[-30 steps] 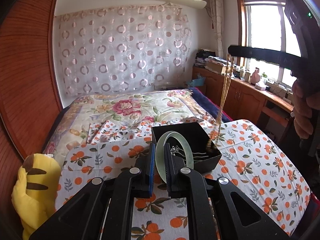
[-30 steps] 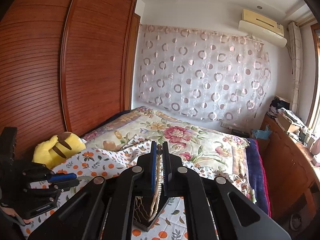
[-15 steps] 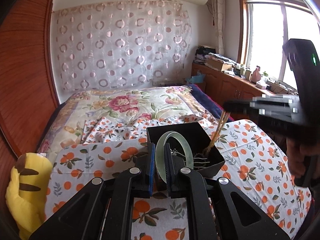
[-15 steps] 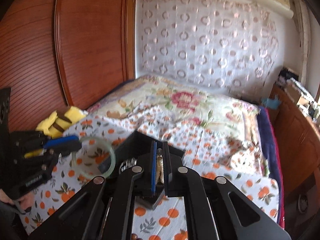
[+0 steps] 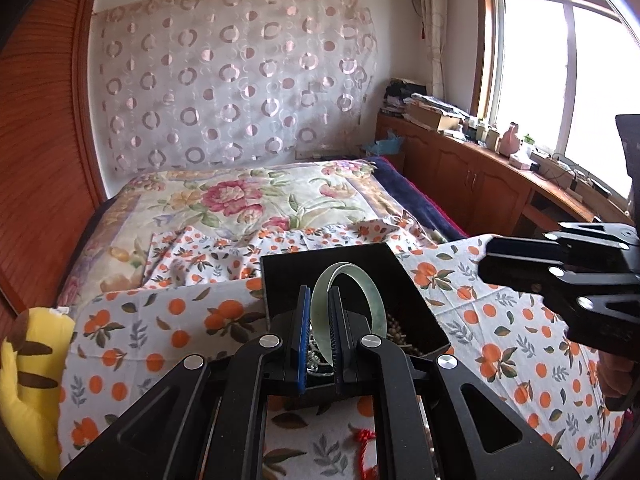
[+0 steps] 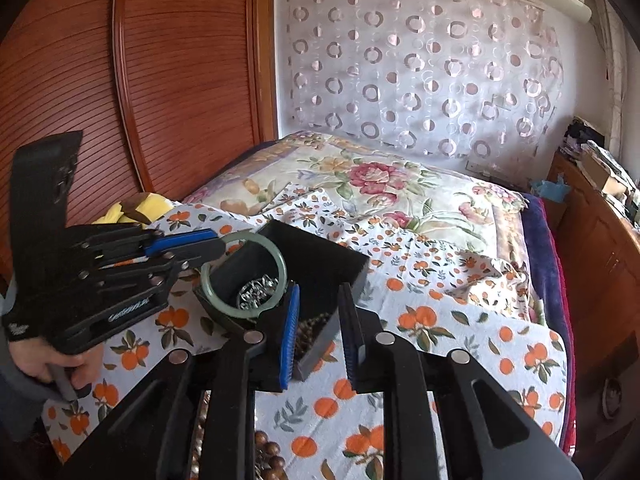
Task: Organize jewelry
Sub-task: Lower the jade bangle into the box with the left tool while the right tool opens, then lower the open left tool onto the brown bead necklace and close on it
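A black open box [image 5: 394,280] [image 6: 320,264] sits on the orange-print cloth. My left gripper [image 5: 319,300] [image 6: 218,246] is shut on a pale green jade bangle [image 5: 374,304] [image 6: 240,312], holding it upright over the box. A silver chain [image 6: 258,294] and a brown bead necklace [image 5: 400,330] [image 6: 310,330] lie inside the box. My right gripper [image 6: 318,300] [image 5: 486,260] is open and empty, just above the box's near right corner.
A yellow plush toy [image 5: 24,376] [image 6: 132,212] lies at the cloth's left edge. Red cord [image 5: 366,438] and brown beads [image 6: 268,452] lie on the cloth near me. A wooden wardrobe [image 6: 120,80] stands left, a wooden counter [image 5: 500,176] right, the floral bed [image 5: 240,200] behind.
My right gripper lowered the bead necklace into the box, then opened and let it go. My left gripper kept hold of the bangle and moved closer over the box.
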The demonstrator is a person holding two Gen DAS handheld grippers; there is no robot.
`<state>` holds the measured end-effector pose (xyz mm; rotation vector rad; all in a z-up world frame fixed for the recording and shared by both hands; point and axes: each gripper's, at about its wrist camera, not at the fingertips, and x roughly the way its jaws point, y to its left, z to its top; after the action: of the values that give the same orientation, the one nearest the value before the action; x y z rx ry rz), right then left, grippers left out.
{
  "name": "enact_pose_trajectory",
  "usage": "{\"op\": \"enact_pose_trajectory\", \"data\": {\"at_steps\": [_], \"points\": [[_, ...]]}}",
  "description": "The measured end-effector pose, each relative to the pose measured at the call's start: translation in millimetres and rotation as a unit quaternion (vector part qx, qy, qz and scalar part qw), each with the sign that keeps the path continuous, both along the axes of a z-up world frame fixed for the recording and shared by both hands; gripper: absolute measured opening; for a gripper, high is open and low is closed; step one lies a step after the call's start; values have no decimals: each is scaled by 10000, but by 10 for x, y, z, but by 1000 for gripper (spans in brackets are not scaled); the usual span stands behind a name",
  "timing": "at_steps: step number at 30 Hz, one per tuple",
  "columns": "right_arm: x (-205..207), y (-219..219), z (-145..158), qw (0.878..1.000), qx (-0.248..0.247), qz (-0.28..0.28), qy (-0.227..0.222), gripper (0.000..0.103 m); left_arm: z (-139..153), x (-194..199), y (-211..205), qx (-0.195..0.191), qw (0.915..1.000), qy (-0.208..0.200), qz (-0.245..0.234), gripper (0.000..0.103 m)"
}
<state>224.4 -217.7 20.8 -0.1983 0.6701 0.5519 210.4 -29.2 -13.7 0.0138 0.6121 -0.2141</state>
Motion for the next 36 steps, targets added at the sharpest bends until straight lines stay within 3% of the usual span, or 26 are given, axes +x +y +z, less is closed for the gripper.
{"op": "enact_pose_trajectory", "data": {"at_steps": [7, 9, 11, 23, 28, 36], "points": [[-173, -244, -236, 9999, -49, -108, 119, 22, -92, 79, -70, -40, 9996, 220, -161, 10], [-228, -283, -323, 9998, -58, -114, 156, 22, -97, 35, -78, 45, 9997, 208, -107, 24], [-313, -344, -448, 9996, -18, -117, 261, 22, -91, -48, -72, 93, 9997, 176, -108, 27], [-915, -467, -666, 9992, 133, -247, 277, 22, -151, -635, -28, 183, 9983, 299, -461, 30], [-1158, -555, -752, 9985, 167, -400, 333, 30, -254, -832, -73, 138, 9967, 435, -670, 34], [-1447, -650, -887, 9976, 210, -460, 474, 30, -438, -918, -214, 46, 9937, 690, -882, 34]]}}
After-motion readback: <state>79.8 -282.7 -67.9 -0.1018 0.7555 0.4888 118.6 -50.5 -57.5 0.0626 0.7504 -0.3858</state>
